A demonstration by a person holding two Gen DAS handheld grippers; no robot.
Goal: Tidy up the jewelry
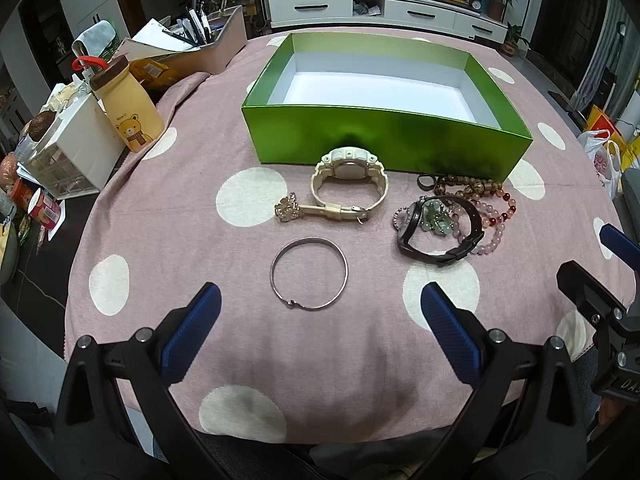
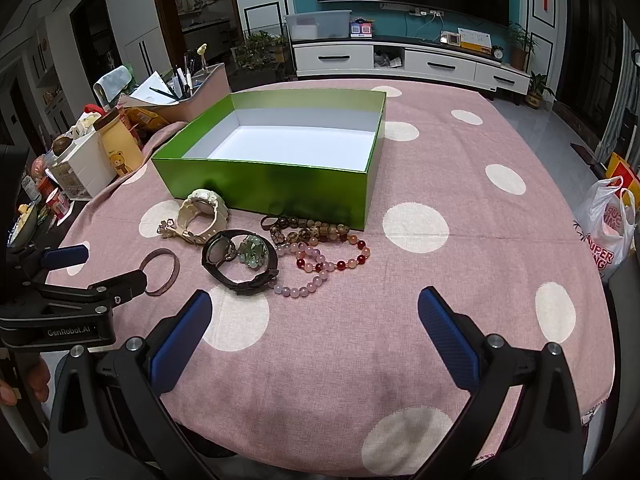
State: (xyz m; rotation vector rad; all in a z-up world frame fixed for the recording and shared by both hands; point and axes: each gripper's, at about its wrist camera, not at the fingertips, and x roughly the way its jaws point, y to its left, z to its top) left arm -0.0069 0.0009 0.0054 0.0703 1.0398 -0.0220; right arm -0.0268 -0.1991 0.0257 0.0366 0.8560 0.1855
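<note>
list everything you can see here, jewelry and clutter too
box: 1, green, white inside, empty, centre of table
tablecloth: 1, pink with cream dots
cream watch: 1, against box front
gold brooch: 1, beside the cream watch's strap
bangle: 1, silver, nearest left tongs
black watch: 1, right of bangle
jade charm: 1, green, inside black watch loop
bead bracelets: several, brown, red, pink, lilac, piled by black watch
bear bottle: 1, yellow, table's left edge
plastic bag: 1, white, right
left tongs: blue pads, open
right tongs: blue pads, open
</note>
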